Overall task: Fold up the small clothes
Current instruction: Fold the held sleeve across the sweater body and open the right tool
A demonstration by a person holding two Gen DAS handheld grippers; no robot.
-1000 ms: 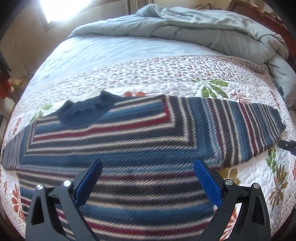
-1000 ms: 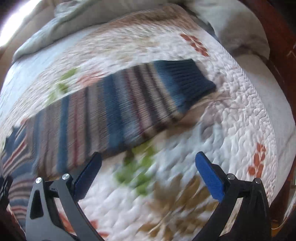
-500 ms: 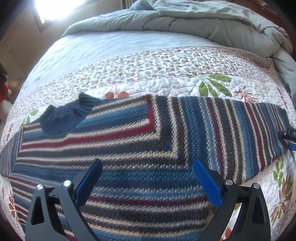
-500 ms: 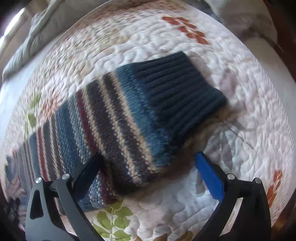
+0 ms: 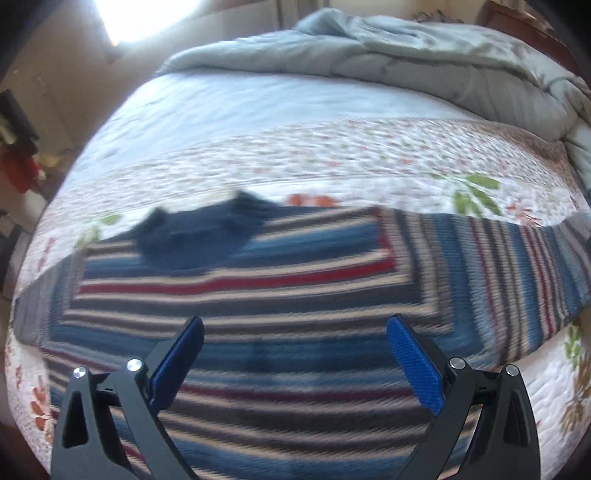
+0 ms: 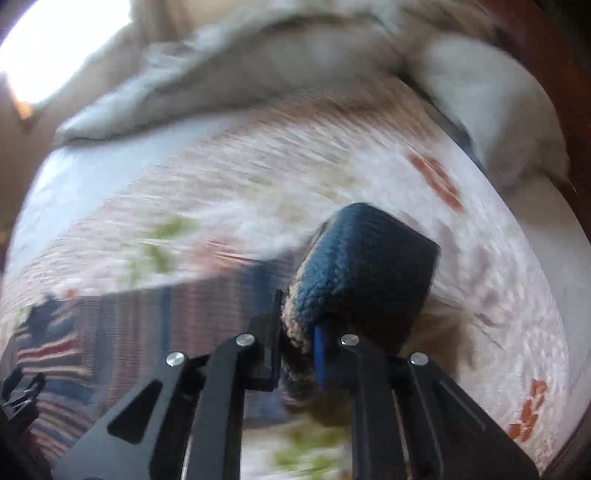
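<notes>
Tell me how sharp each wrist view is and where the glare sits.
Left wrist view: the striped sweater and quilt are smeared sideways by motion blur; the window blows out white at top left. Right wrist view: the quilt is blurred more heavily, only the right gripper and the sleeve cuff it pinches stay fairly crisp; glare fills the top-left corner.

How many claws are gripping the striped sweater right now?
1. The right claw is shut on the striped sweater at its dark blue sleeve cuff, lifted off the floral quilt. The left claw hovers open over the sweater's body.
</notes>
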